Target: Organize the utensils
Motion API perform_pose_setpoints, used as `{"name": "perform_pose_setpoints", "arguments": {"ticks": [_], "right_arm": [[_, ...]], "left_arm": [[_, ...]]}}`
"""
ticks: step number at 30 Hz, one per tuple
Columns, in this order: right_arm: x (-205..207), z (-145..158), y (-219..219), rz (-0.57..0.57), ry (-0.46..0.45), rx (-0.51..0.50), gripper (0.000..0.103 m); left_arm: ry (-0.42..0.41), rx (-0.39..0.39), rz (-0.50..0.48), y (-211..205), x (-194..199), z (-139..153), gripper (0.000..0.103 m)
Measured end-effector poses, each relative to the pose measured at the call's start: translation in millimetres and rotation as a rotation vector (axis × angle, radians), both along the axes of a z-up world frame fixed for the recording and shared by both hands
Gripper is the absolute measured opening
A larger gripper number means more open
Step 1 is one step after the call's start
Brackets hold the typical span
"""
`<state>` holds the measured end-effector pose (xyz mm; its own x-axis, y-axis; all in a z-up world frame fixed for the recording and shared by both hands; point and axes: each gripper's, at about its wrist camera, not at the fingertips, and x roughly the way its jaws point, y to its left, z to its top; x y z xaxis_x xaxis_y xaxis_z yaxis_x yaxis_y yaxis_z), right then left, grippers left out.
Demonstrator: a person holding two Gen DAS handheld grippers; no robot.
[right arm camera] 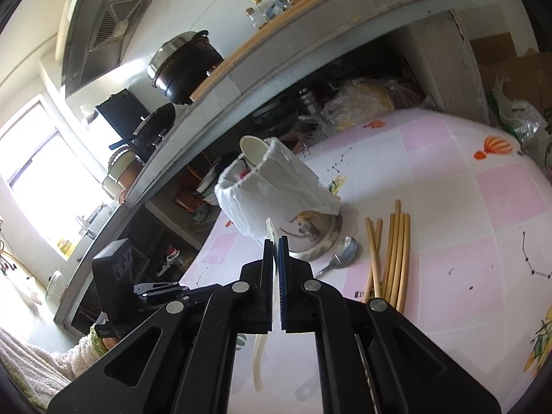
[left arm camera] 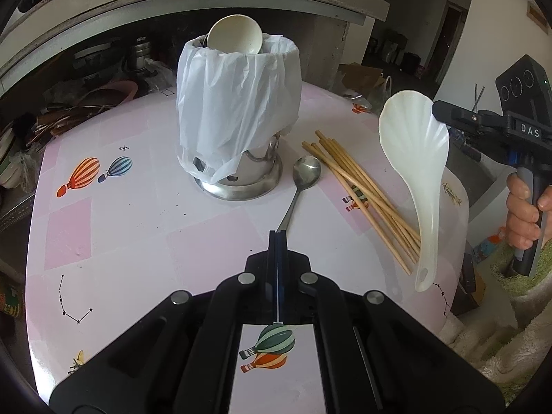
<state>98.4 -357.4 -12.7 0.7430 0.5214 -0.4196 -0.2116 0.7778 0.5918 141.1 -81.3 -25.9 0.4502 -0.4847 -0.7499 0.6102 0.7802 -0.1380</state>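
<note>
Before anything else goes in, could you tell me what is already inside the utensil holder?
A white spoon sticks out of the utensil holder; the plastic bag hides the rest.

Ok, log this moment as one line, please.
left gripper shut on metal spoon handle | right gripper shut on white ladle, lifted | chopsticks on table | holder upright

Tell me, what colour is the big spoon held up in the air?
White, with shell-like ridges; the left wrist view shows it best.

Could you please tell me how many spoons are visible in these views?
3: a white spoon standing in the bag-lined holder, a metal spoon on the table with its handle in the left gripper, and a white ladle-style spoon held by the right gripper. The holder may hide more.
</note>
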Motion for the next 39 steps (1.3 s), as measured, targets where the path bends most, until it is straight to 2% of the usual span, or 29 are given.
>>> {"name": "perform_pose_setpoints", "arguments": {"ticks": [3,5,6,8,13,16,23,24,25,26,29,35,39], "right_arm": [[-5.5,15.2,-3.1,-0.012,-0.042,-0.03,0.003],[-11.8,25.9,-9.7,-0.035,-0.07,-0.044,0.003],[-14.2,29.6,-13.6,-0.046,-0.079,-0.046,0.003],[-20.3,36.9,-22.1,-0.072,-0.097,-0.052,0.003],[-34.7,52.8,-46.4,-0.127,-0.141,-0.053,0.003],[-36.7,52.6,-58.0,-0.138,-0.142,-0.031,0.003],[-31.3,41.4,-64.6,-0.14,-0.124,0.003,0.003],[-30.0,39.4,-65.0,-0.139,-0.121,0.008,0.003],[-29.2,37.5,-65.7,-0.137,-0.117,0.014,0.003],[-28.5,35.8,-67.0,-0.135,-0.114,0.018,0.003],[-26.5,32.4,-67.0,-0.127,-0.108,0.025,0.003],[-27.6,32.3,-61.0,-0.104,-0.113,0.031,0.003],[-27.3,32.3,-55.4,-0.085,-0.113,0.028,0.003]], "left_arm": [[0.011,-0.003,-0.028,-10.4,-2.7,-4.7,0.0],[0.028,-0.007,-0.04,-21.3,-2.8,-11.4,0.009],[0.032,-0.007,-0.042,-26.8,-2.9,-14.5,0.017],[0.03,-0.01,-0.051,-35.7,-2.7,-19.0,0.022],[-0.015,0.02,-0.046,-60.0,7.1,-29.2,0.044],[-0.03,0.061,-0.071,-78.4,19.3,-38.6,0.05],[0.043,0.147,-0.077,-104.6,58.1,-71.2,0.047],[0.056,0.165,-0.066,-105.1,61.6,-76.4,0.038],[0.035,0.171,-0.054,-104.4,61.6,-77.0,0.031],[0.034,0.189,-0.05,-104.7,61.5,-78.5,0.03],[0.025,0.221,-0.026,-101.4,56.9,-78.3,0.009],[0.07,0.265,0.048,-69.7,19.2,-75.5,0.005],[0.17,0.193,0.182,-21.6,-7.8,-72.7,0.005]]}}
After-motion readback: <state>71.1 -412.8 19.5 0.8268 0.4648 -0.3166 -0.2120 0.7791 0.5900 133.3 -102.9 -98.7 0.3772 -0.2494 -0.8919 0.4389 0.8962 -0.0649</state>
